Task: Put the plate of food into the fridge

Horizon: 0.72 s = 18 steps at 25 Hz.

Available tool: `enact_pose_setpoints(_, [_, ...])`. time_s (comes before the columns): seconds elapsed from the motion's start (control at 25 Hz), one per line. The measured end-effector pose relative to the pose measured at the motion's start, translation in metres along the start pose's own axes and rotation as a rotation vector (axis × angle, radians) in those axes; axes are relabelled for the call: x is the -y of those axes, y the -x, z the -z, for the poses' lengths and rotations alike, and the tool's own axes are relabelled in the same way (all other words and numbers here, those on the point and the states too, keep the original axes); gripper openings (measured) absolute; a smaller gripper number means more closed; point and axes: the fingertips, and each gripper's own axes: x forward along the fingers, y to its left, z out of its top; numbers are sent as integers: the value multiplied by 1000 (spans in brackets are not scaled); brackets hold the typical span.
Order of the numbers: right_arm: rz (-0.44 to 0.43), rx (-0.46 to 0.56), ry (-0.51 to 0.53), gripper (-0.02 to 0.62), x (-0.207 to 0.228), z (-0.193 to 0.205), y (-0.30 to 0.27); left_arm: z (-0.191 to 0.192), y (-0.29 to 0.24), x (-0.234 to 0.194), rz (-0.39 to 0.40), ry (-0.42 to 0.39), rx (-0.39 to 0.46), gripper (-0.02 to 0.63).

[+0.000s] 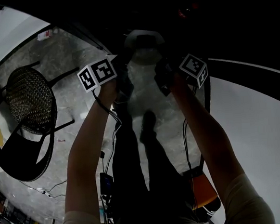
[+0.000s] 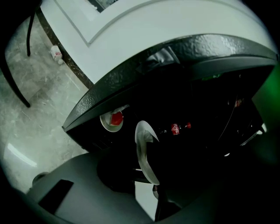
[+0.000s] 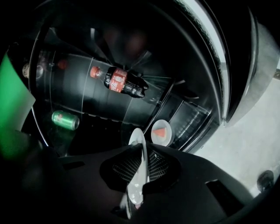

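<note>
Both claws pinch the plate [image 2: 141,148]: left claw [image 2: 146,174] and right claw [image 3: 141,175] grip opposite rims before the open fridge [image 3: 100,109].

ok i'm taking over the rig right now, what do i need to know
Both tools grip one round white plate by its rim: left tool one side, right tool the other.
It is held at the open dark fridge, on no shelf yet.
Already inside: small white plate with a red wedge, cola bottle, green can.
To do: set it on a shelf, release, withdraw.
</note>
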Motion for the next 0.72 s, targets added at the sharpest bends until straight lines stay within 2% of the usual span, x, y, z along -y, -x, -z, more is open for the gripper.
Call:
enact_pose_setpoints(0.08, [-4,-1,-1,29,0,0,0,2,-1,2,5,-1,-12,78])
enact_pose_setpoints(0.28, [-12,1,-14,29,-1,1,-1,7,-3,0,-16,-14,-36,78])
enact_pose_setpoints(0.4, [-11,5,-24,29,-1,1,0,9,-4,-1,-24,14,-37,58])
enact_pose_setpoints(0.6, [-33,-21,-49,29,0,7,-1,-5,-1,2,27,114,52,27])
enact_pose_setpoints(0.72, [-49,-34,-62,31,-1,11,0,-13,-3,5,37,137,102,18])
